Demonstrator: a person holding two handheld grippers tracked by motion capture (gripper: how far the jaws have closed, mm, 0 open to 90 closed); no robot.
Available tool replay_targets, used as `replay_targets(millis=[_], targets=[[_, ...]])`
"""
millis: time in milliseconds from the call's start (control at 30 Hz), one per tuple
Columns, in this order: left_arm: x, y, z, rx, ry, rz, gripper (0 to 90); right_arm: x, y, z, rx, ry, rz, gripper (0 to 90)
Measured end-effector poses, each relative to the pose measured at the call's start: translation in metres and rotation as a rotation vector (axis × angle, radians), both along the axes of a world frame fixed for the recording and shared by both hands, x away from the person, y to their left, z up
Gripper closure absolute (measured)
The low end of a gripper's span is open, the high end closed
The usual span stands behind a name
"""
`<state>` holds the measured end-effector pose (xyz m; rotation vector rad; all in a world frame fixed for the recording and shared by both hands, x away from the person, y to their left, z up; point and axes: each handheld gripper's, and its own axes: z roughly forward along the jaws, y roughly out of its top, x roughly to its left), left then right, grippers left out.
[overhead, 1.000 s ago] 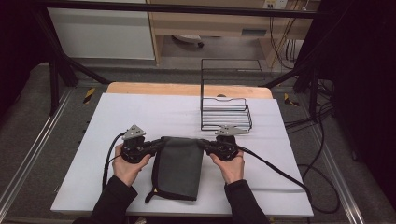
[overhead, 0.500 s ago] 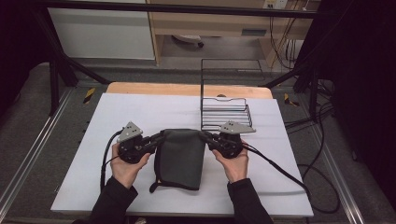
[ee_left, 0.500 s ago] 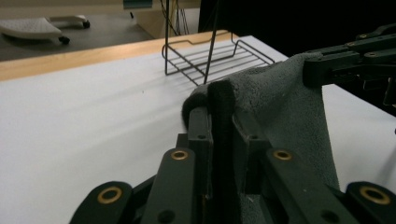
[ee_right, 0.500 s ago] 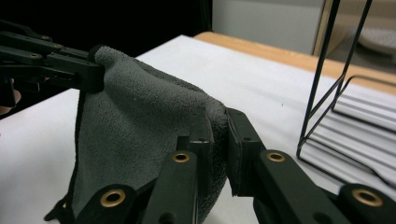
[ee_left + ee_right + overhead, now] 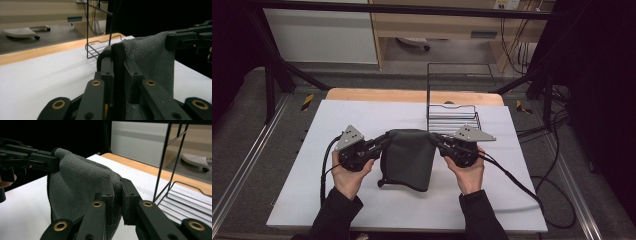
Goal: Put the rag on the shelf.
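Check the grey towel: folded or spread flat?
Folded. The grey towel hangs doubled between the left gripper and right gripper, each pinching a top corner.

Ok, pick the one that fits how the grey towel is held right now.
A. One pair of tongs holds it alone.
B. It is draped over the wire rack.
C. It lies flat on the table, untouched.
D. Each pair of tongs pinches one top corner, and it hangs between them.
D: the left tongs and the right tongs are each shut on a top corner of the grey towel, which hangs between them with its lower end on the table.
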<state>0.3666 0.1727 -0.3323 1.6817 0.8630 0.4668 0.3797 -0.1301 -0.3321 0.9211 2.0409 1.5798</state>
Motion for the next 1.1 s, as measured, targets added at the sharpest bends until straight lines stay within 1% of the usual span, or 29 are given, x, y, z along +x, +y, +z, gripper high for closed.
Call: replay_targets(millis=[167,333,567,900,1067,1100], targets=[[0.0,-0.005,0.008,-0.008,-0.027,-0.005,79.3,-0.001,-0.005,0.01,0.002,-0.032,-0.013,82.1],[0.001,-0.01,0.016,-0.027,-0.06,-0.005,79.3,-0.002,-0.01,0.02,0.005,-0.062,-0.023,82.2],[0.003,-0.017,0.026,-0.041,-0.093,-0.002,79.3,-0.003,-0.015,0.033,0.006,-0.095,-0.039,82.2],[0.007,-0.024,0.037,-0.059,-0.134,0.003,79.3,-0.002,-0.021,0.047,0.009,-0.143,-0.064,82.1],[0.008,-0.028,0.043,-0.074,-0.156,0.007,79.3,-0.002,-0.023,0.053,0.02,-0.158,-0.081,82.1],[0.008,-0.029,0.045,-0.072,-0.161,0.007,79.3,-0.001,-0.024,0.054,0.022,-0.167,-0.083,82.1]])
